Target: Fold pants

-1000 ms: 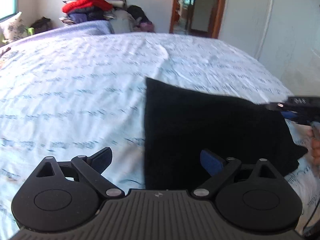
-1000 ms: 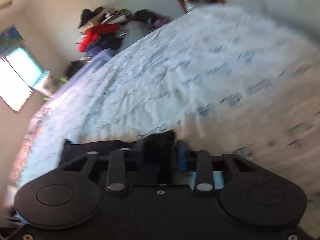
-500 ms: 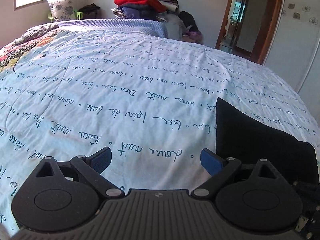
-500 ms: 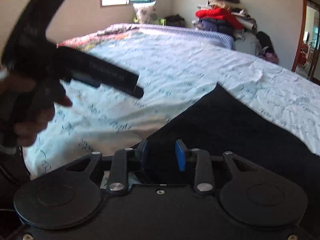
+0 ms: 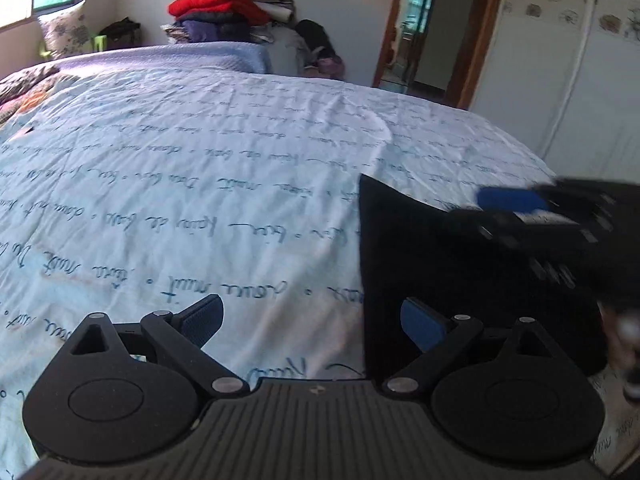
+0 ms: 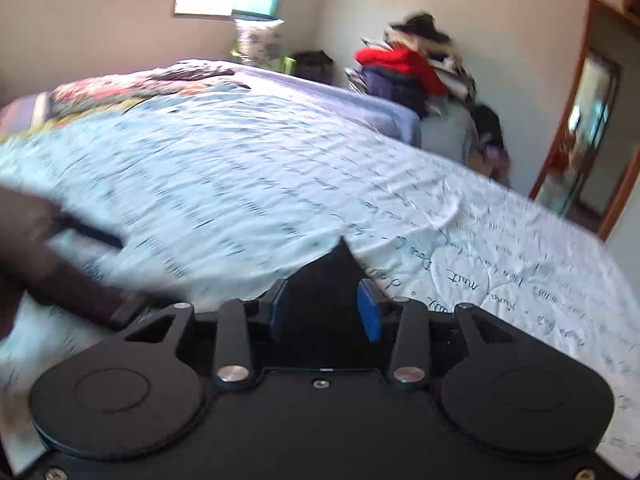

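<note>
The folded black pants [image 5: 460, 280] lie on the light blue bedsheet [image 5: 200, 200] at the right of the left wrist view. My left gripper [image 5: 312, 320] is open and empty, with its right finger over the pants' left edge. My right gripper [image 5: 520, 208] shows blurred above the pants at the right. In the right wrist view my right gripper [image 6: 324, 308] has its jaws partly apart with black pants fabric [image 6: 324, 280] between them; whether they pinch it is unclear.
A pile of clothes with a red garment [image 5: 224, 4] stands at the far end of the bed. A doorway [image 5: 424, 28] is at the back right, a white wardrobe [image 5: 560, 80] at the right. A patterned blanket [image 6: 132, 84] lies far left.
My right gripper has swung over the pants and its jaws have spread somewhat. My left gripper has shifted right, its right finger now over the pants' edge.
</note>
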Tool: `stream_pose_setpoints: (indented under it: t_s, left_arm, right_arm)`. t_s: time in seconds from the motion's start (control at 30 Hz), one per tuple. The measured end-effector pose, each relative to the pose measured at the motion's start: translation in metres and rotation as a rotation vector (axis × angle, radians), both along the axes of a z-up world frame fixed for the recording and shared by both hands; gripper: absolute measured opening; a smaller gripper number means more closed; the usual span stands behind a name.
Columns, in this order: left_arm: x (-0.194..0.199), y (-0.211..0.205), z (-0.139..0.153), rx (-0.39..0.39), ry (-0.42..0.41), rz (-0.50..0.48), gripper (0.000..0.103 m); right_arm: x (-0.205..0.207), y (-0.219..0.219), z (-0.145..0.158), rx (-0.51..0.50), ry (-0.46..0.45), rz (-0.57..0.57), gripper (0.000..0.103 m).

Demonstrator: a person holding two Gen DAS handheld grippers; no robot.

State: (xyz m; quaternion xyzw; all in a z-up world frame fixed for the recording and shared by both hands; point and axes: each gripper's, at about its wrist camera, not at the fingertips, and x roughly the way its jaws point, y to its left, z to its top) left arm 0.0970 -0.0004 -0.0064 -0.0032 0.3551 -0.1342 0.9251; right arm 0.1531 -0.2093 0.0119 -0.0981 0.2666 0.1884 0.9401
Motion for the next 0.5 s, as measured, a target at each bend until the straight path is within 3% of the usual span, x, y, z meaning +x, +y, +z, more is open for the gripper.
stream_pose_setpoints:
  t_s: [0.13, 0.23, 0.27, 0.33, 0.5]
  left_arm:
    - [-0.019, -0.037, -0.008, 0.084, -0.056, -0.115, 0.097]
    - [-0.031, -0.059, -0.014, 0.145, -0.109, -0.193, 0.097]
    - [-0.034, -0.064, -0.015, 0.153, -0.121, -0.214, 0.097]
    - [-0.033, -0.071, -0.02, 0.152, -0.116, -0.241, 0.097]
    - [-0.023, -0.065, -0.033, 0.06, -0.029, -0.236, 0.095]
  right_arm:
    - [0.074, -0.012, -0.01, 0.148, 0.123, -0.009, 0.056]
    - [0.107, -0.004, -0.023, 0.184, 0.194, -0.005, 0.055]
    - [0.114, 0.0, -0.028, 0.19, 0.223, 0.005, 0.052]
    - [0.127, 0.005, -0.038, 0.207, 0.297, 0.014, 0.015]
    - [0.131, 0.01, -0.044, 0.186, 0.304, 0.028, 0.008]
